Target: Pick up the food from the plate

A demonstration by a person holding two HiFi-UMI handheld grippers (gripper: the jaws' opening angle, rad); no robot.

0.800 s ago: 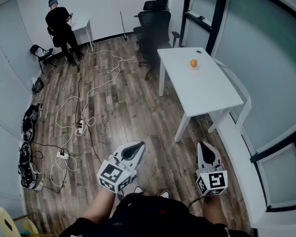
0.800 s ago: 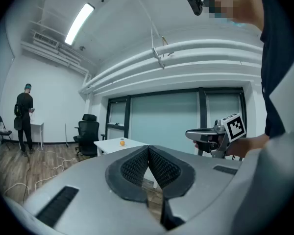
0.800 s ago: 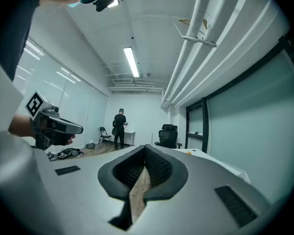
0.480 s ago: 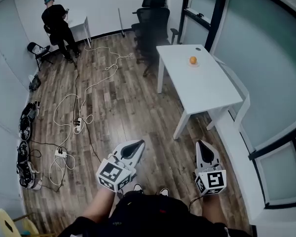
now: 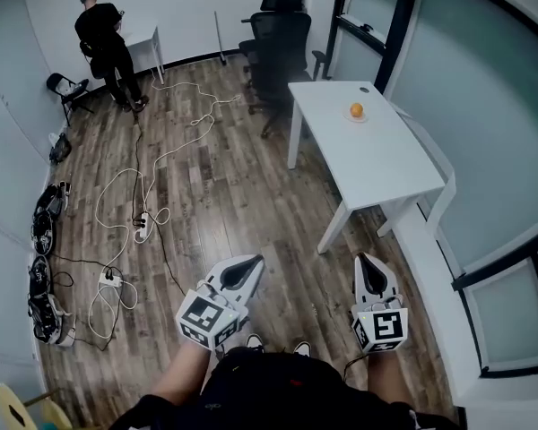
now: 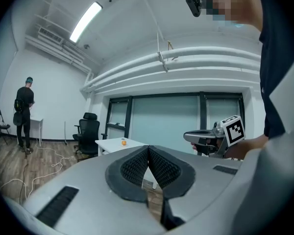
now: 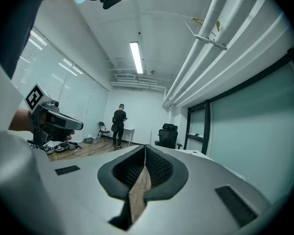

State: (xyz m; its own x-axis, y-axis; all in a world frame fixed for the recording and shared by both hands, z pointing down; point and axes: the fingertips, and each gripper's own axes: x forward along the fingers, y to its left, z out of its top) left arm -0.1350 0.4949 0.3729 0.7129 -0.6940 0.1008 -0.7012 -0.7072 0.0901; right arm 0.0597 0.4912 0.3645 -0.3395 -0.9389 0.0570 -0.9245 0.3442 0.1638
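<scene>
Orange food (image 5: pixel 356 109) waits on the far white table (image 5: pixel 377 164), so step closer before spreading the left gripper (image 5: pixel 245 269) or right gripper (image 5: pixel 372 272), both pinched together, empty.

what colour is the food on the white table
Orange; the food sits on the white table, clearest in the head view.

One orange fruit (image 5: pixel 356 109) is counted, on one plate (image 5: pixel 350 118), near the far edge of one white bench (image 5: pixel 377 164). Two tongs are counted: left tongs (image 5: pixel 247 264), right tongs (image 5: pixel 369 263). One person (image 5: pixel 101 38) and one folding chair (image 5: pixel 61 88) are seen.
</scene>
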